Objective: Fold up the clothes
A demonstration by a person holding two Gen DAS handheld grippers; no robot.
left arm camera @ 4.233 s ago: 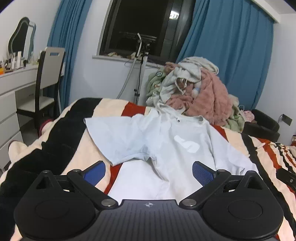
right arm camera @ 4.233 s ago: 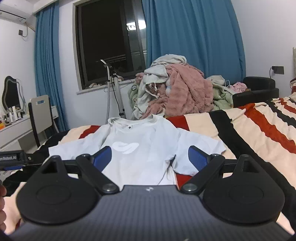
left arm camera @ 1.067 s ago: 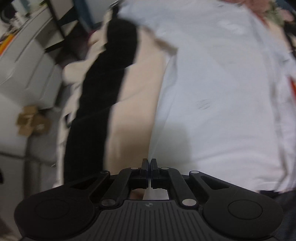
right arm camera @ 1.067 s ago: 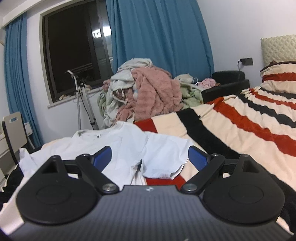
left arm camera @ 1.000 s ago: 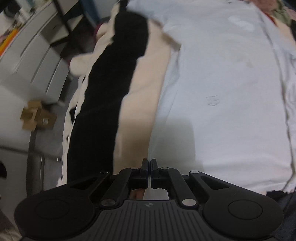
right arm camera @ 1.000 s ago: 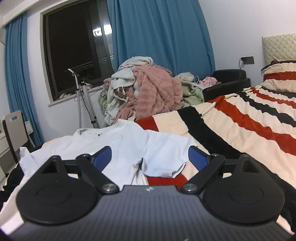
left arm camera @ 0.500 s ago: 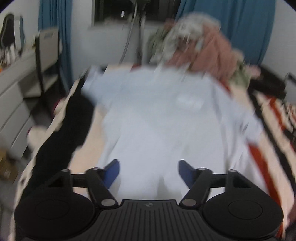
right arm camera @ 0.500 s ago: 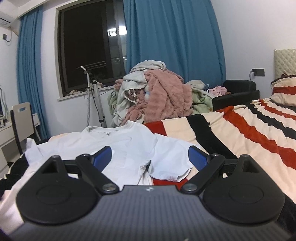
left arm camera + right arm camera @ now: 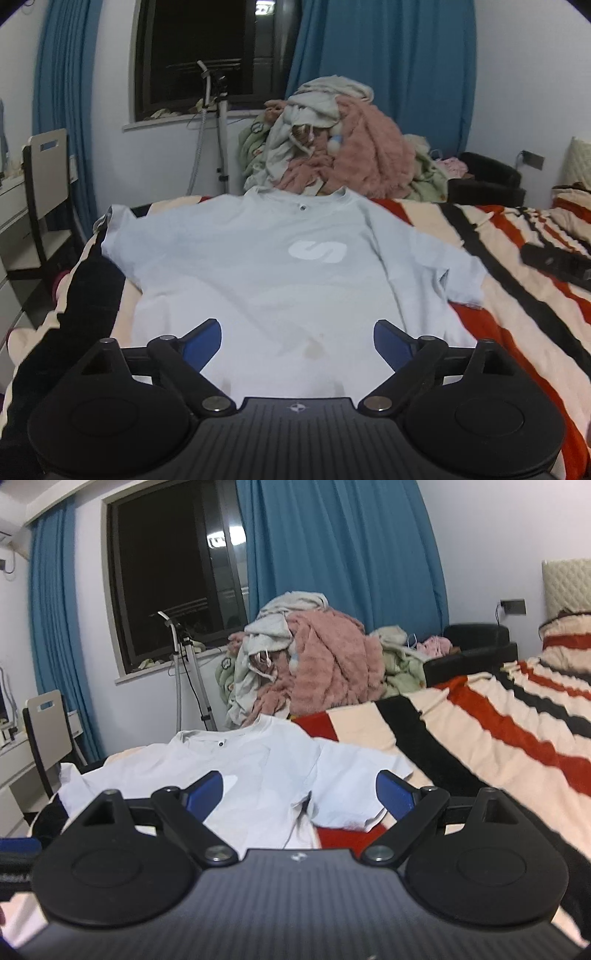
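We've got the left gripper [image 9: 297,338] spread wide over the hem of the pale blue t-shirt [image 9: 266,273], and the right gripper [image 9: 299,788] spread too, by its sleeve. Shirt's flat on the striped blanket [image 9: 498,738], collar toward the far-edge clothes pile [image 9: 332,147].

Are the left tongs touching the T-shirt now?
Cannot tell. In the left wrist view the left tongs are open over the T-shirt, but no gap or contact shows plainly.

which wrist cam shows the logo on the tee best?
Left wrist: the white logo on the T-shirt faces it unobstructed. In the right wrist view only a sliver shows beside that gripper's finger.
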